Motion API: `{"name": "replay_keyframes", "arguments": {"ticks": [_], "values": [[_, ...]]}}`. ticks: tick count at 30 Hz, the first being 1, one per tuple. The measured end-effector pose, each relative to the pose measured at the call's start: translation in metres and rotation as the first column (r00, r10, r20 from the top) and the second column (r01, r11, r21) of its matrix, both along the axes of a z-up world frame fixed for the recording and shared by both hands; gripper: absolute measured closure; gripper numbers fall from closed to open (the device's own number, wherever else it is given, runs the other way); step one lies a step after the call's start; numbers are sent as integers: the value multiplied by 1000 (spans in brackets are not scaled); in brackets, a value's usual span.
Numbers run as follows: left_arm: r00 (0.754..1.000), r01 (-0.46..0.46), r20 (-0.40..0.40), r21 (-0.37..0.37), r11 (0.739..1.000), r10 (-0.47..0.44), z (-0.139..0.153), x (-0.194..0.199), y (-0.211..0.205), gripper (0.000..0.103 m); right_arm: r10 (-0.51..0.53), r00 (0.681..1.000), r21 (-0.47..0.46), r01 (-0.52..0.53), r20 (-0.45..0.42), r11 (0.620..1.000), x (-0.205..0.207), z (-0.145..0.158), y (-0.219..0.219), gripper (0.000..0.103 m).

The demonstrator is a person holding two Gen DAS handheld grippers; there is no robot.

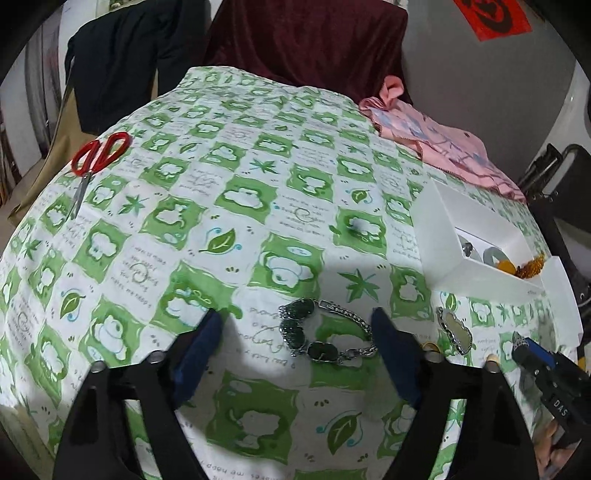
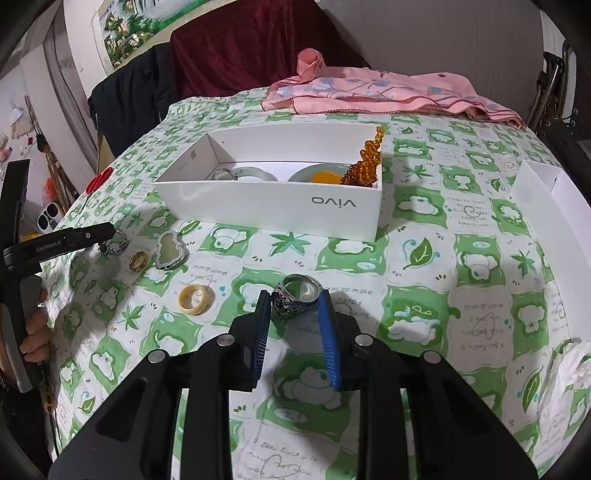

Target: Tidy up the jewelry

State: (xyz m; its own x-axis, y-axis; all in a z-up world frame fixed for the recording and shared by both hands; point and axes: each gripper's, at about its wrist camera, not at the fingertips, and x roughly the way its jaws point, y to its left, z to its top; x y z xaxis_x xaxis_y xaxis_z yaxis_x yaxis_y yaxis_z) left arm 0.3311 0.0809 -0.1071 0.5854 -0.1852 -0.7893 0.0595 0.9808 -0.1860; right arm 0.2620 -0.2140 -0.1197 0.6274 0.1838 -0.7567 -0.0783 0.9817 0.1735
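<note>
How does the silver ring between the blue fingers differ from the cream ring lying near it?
The silver ring is carved metal; the cream ring is smooth and plain. The silver ring sits gripped in the right gripper; the cream ring lies loose on the tablecloth. Both are still outside the box.

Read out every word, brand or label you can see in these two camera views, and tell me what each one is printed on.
"vivo", upside down, on the front wall of the white box.
"GenRoboAI" on the left gripper arm.
"DAS" on the right gripper body.
"I want to make you happy" among cursive phrases on the tablecloth; most others are too small or warped.
A square code inside the box: unreadable.
Red paper on the wall: unreadable.
</note>
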Motion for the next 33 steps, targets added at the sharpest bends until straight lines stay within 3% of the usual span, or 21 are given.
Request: {"name": "replay_keyframes", "arguments": {"ticks": [2, 7, 9, 11, 16, 25, 33], "values": [[1000, -2, 0, -4, 1000, 2, 1, 0, 1, 43, -1, 1000, 1, 1, 0, 1000, 0, 0, 0, 77], [1000, 25, 9, 38, 999, -25, 0, -4, -9, 59, -1, 1000, 6, 1, -2, 1000, 1, -1, -1, 78], [999, 39, 14, 68, 997, -41, -1, -5, -16, 71, -3, 1000, 8, 3, -3, 1000, 1, -1, -1, 78], [999, 46, 22, 100, 994, -49, -2, -5, -21, 91, -7, 1000, 14, 8, -3, 1000, 1, -1, -2, 78], [997, 60, 50, 81, 995, -64, 3, -9, -21, 91, -33, 999, 54, 32, 15, 998, -2, 4, -11, 78], [989, 72, 130, -43, 996, -66, 26, -20, -11, 91, -33, 993, 154, 16, 111, 988, -12, 26, -21, 78], [978, 95, 192, -78, 992, -78, 56, -31, -23, 91, -37, 983, 226, -4, 179, 974, -19, 46, -28, 78]]}}
